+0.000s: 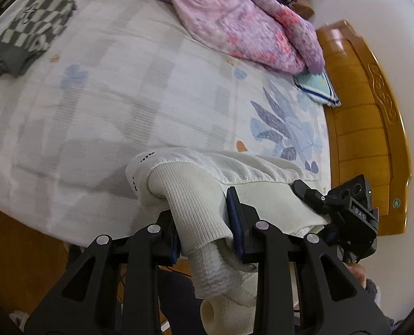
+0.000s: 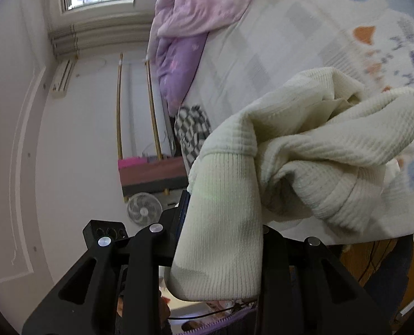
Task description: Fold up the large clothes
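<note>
The left gripper (image 1: 204, 220) is clamped on a ribbed cuff of the cream sweater (image 1: 248, 173), the sleeve end poking back past its jaws. The right gripper (image 2: 223, 223) is likewise clamped on ribbed cream knit, a cuff or hem band, with the rest of the sweater (image 2: 332, 150) bunched ahead of it. The sweater hangs between the two, held up off the near edge of the bed (image 1: 123, 97) and not yet laid flat.

This looks like the opening step: the garment lifted by two ends, ready to be spread. Next, the two grippers would need to draw apart to pull out the bunching, then lower the sweater flat onto the clear part of the bedspread, away from the pink quilt (image 1: 248, 25) and the checkered garment (image 1: 31, 30).

The left gripper points steeply down toward the bed; the right points closer to level, across the bed toward the wall.
</note>
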`<state>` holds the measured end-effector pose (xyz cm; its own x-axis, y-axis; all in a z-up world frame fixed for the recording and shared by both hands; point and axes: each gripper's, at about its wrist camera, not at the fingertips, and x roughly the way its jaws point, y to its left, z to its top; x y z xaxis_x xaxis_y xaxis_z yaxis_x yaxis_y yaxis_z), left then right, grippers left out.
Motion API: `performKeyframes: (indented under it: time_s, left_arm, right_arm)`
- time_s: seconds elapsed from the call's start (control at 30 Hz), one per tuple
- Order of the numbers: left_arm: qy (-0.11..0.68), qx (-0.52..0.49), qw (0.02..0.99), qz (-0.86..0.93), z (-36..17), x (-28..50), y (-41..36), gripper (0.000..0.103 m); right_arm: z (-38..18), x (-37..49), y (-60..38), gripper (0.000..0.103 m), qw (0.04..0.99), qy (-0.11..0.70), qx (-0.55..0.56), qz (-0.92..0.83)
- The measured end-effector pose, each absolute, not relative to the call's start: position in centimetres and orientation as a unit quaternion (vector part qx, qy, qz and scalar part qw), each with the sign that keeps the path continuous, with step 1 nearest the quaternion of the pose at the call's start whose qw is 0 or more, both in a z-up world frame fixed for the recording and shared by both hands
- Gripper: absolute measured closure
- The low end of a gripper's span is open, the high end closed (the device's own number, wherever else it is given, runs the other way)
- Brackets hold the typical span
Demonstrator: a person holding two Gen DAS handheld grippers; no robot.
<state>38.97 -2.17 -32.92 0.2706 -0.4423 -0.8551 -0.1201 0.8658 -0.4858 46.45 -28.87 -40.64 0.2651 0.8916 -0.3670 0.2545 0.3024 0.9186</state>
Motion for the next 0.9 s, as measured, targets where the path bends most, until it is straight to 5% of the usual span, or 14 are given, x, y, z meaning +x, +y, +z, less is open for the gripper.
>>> performKeyframes:
  time_s: [0.57,0.9]
  left_arm:
    - [0.562,-0.243,0.779,-0.136,-28.2,48.4,29.1,0.075]
    - [0.453,-0.197,0.861,-0.119,-20.1,61.2,46.4,0.075]
  right_arm:
    - [-35.4,53.2,-0.8,0.077,0.633,0.538,0.484,0.276]
    - [-28.6,68.7,18.5,0.077,0.696,0.455,0.439,0.340]
